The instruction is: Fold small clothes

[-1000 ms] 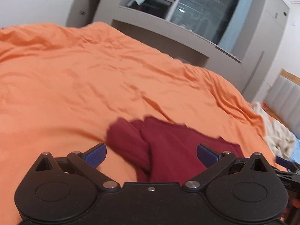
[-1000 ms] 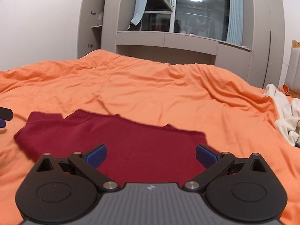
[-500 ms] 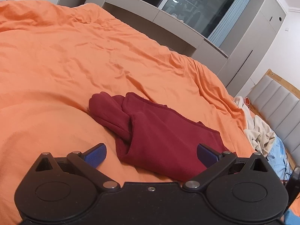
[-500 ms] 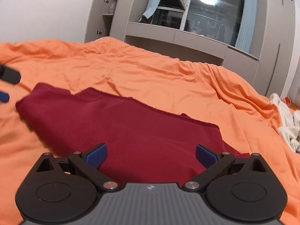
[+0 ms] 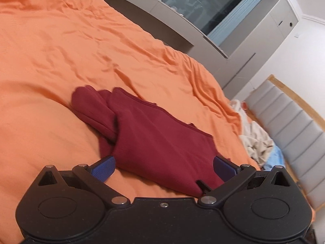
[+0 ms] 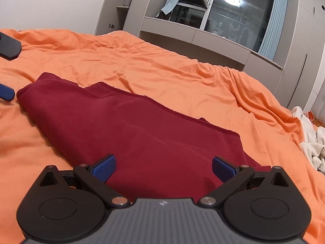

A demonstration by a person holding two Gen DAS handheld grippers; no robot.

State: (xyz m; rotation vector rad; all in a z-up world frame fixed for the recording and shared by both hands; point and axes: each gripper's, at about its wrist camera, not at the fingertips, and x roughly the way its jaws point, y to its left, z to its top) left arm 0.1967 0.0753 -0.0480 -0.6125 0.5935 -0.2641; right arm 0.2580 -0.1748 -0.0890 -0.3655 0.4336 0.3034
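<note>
A small dark red garment [image 5: 154, 134] lies folded on the orange bed cover [image 5: 61, 50], with a rolled end at its far left. My left gripper [image 5: 163, 165] is open, its blue pads either side of the garment's near edge, holding nothing. In the right wrist view the same garment [image 6: 132, 126] lies flat with a stitched hem along its far edge. My right gripper [image 6: 163, 165] is open over the garment's near part, empty. The left gripper's fingertips [image 6: 7, 93] show at the left edge, beside the garment's left end.
A pile of cream and light blue clothes [image 5: 258, 140] lies at the bed's right side, also in the right wrist view [image 6: 310, 142]. A padded grey headboard [image 5: 288, 126] stands at the right. Grey cabinets and a dark window [image 6: 223, 14] stand beyond the bed.
Both grippers have moved closer to the red garment and tilted. Both stayed open. The garment has not visibly changed shape.
</note>
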